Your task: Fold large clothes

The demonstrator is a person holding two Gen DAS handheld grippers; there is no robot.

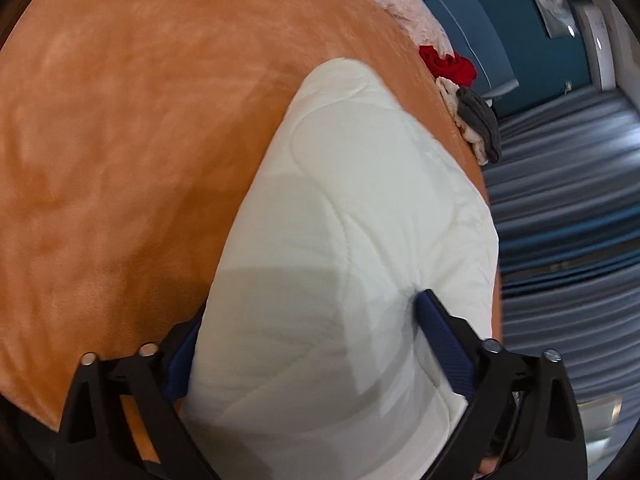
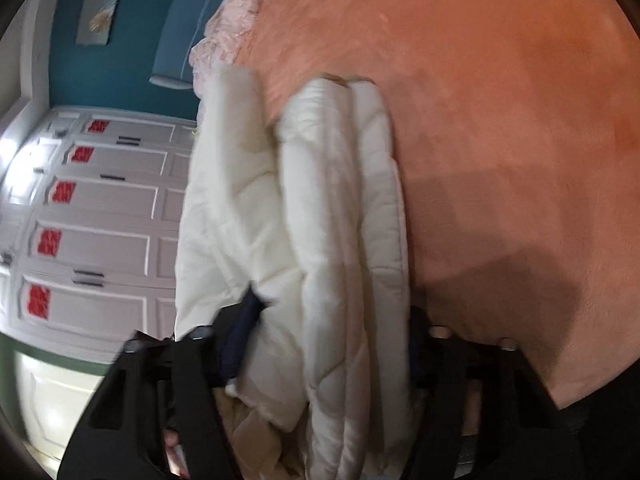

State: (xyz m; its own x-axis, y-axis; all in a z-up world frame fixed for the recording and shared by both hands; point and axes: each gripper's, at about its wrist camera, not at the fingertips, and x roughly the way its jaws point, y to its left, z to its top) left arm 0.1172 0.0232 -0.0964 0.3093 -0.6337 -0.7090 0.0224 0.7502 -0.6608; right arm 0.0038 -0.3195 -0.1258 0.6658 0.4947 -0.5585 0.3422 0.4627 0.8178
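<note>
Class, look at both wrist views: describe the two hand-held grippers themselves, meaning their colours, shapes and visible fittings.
The left gripper has a black, angular frame with triangular cut-outs, silver bolt heads along the top, and dark blue textured pads on its fingers. The right gripper looks the same: black frame with cut-outs, small silver bolts and dark blue pads, though it is blurred. No cables, markings or sleeves are visible.

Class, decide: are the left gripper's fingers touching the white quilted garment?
Touching. The left wrist view shows both blue fingers pressing into the white quilted garment, denting it.

Both wrist cameras look steeply down, close over the white quilted garment (image 1: 352,208) on the orange blanket (image 2: 500,100).
</note>
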